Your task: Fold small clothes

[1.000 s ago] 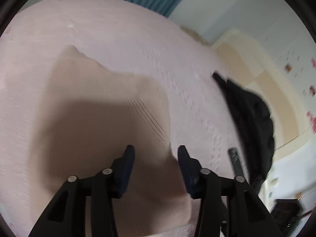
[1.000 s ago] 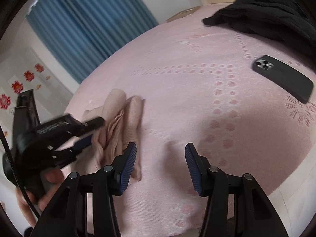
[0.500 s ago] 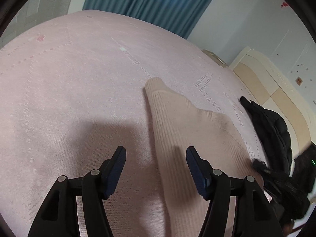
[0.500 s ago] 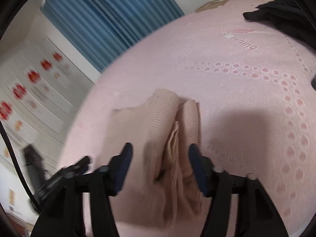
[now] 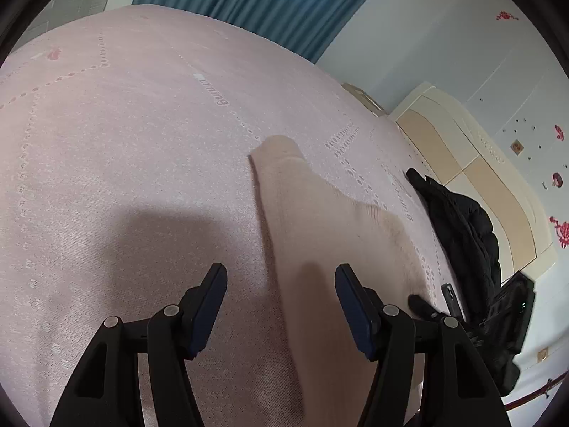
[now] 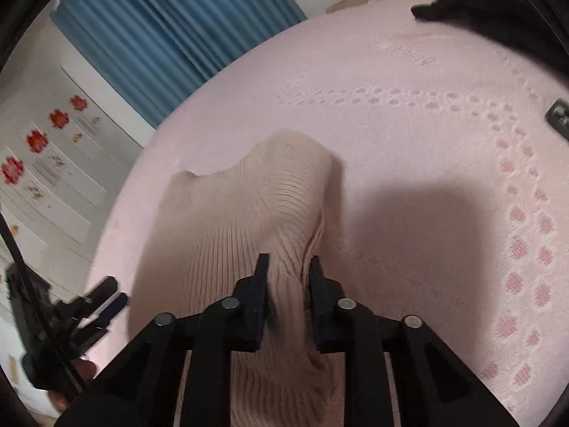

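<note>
A beige ribbed knit garment (image 5: 320,213) lies flat on the pink bedspread (image 5: 124,178). My left gripper (image 5: 281,277) hovers open low over the garment's left edge, which runs between its jaws without touching them. In the right wrist view, the garment (image 6: 249,195) is bunched into a raised fold. My right gripper (image 6: 288,267) straddles that fold and its jaws are closing, with a thin gap still showing on the right side. The left gripper (image 6: 103,302) appears at the lower left there, held by a hand (image 6: 78,370).
A black jacket (image 5: 462,231) is heaped at the right of the bed, with a dark phone (image 5: 450,295) lying beside it. A black bag (image 5: 508,320) stands past the bed edge by the cream headboard (image 5: 480,178). Blue curtains (image 6: 177,28) hang behind.
The left gripper slid left from over the garment's middle to its left edge and opened wider. The right gripper moved left onto the garment, and its jaws narrowed around a fold.
</note>
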The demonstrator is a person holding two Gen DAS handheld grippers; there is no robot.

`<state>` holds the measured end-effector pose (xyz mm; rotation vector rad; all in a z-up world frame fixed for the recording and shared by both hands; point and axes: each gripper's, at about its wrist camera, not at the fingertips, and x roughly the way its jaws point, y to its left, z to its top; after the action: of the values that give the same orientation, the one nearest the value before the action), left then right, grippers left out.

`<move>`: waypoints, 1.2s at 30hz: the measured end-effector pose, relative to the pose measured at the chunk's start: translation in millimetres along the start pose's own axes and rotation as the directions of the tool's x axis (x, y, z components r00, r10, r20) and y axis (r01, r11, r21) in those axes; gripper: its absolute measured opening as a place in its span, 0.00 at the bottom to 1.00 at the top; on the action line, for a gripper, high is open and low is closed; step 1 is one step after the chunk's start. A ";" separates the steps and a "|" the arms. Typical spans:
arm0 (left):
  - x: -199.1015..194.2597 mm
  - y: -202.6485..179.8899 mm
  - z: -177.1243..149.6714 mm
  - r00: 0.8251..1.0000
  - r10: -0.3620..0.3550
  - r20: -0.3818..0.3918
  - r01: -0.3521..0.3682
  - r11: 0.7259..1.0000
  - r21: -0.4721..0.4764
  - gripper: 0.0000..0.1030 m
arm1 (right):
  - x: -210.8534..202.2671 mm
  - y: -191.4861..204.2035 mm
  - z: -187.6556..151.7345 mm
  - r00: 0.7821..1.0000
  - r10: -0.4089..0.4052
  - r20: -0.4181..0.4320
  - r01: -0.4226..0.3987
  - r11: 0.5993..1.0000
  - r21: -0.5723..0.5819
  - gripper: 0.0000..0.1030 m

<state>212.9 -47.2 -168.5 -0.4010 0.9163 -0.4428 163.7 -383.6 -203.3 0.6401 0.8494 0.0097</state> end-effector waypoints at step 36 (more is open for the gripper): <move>-50.8 36.7 23.6 0.983 0.095 0.159 -0.097 0.995 0.001 0.58 | 1.9 99.5 66.5 0.978 0.196 -0.066 -0.197 0.980 -0.021 0.35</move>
<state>212.5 13.7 -140.5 -0.3770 0.7747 -0.3215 235.4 -336.8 -119.5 0.6993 0.8434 0.2213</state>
